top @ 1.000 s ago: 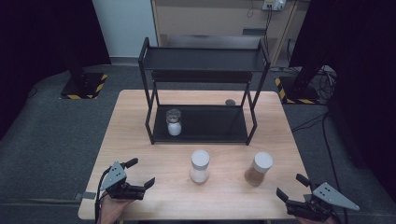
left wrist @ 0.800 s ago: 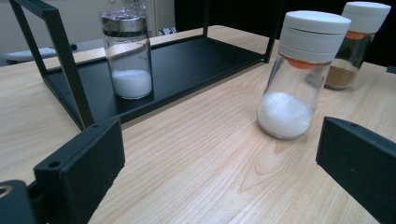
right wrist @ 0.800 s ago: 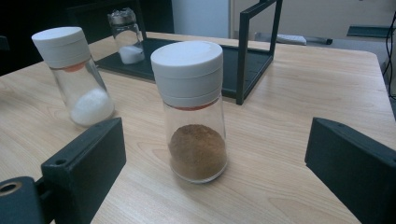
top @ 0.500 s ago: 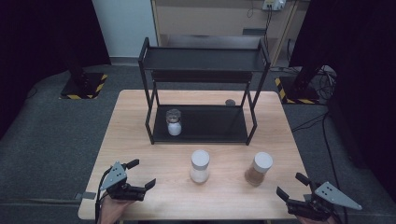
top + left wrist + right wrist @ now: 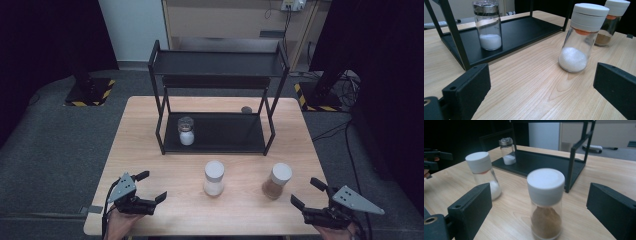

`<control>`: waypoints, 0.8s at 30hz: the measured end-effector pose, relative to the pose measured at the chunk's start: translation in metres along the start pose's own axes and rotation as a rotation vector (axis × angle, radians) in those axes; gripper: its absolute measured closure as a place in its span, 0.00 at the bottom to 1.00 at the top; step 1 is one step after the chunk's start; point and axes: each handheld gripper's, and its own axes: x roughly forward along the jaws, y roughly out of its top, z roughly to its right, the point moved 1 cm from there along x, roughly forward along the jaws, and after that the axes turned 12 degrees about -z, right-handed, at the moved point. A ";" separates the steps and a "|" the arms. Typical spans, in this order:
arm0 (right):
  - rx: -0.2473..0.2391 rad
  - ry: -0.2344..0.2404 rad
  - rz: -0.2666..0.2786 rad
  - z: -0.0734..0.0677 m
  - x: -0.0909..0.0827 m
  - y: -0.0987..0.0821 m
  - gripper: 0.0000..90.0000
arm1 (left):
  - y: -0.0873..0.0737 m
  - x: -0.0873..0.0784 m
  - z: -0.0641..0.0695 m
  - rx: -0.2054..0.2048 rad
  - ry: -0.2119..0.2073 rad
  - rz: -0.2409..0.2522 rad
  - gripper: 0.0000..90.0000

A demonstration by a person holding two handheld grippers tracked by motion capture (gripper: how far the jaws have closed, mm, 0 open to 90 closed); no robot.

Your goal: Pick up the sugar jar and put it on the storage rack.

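Observation:
Two white-capped glass jars stand on the wooden table [image 5: 150,150] in front of a black two-tier rack [image 5: 215,75]. One holds white powder [image 5: 214,178] [image 5: 581,37] [image 5: 482,173], the other brown powder [image 5: 277,181] [image 5: 611,21] [image 5: 546,205]. A small metal-capped shaker with white grains [image 5: 186,131] [image 5: 487,25] [image 5: 507,151] stands on the rack's lower shelf at its left. My left gripper [image 5: 147,189] [image 5: 541,87] is open near the table's front left. My right gripper [image 5: 309,194] [image 5: 539,210] is open at the front right, with the brown jar just ahead between its jaws.
A small dark round object [image 5: 246,109] lies on the table behind the rack. The rack's top shelf [image 5: 220,65] is bare. Dark stands with yellow-black striped bases [image 5: 87,92] rise on the floor at both far sides, beside a wooden cabinet [image 5: 235,20].

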 end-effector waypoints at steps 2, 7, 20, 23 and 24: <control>-0.009 0.006 -0.001 0.000 0.002 0.006 0.07 | 0.000 0.001 0.000 -0.005 -0.006 0.001 0.00; -0.040 0.017 -0.016 -0.003 0.008 0.022 0.07 | 0.000 0.002 -0.001 -0.002 -0.009 0.001 0.00; -0.095 0.091 -0.041 -0.006 0.028 0.055 0.07 | 0.000 0.002 -0.003 -0.010 -0.009 -0.005 0.00; -0.110 0.112 -0.044 -0.008 0.035 0.062 0.07 | 0.000 0.002 -0.004 -0.010 -0.008 -0.006 0.00; -0.116 0.116 -0.047 -0.009 0.037 0.064 0.07 | 0.000 0.002 -0.004 -0.010 -0.008 -0.007 0.00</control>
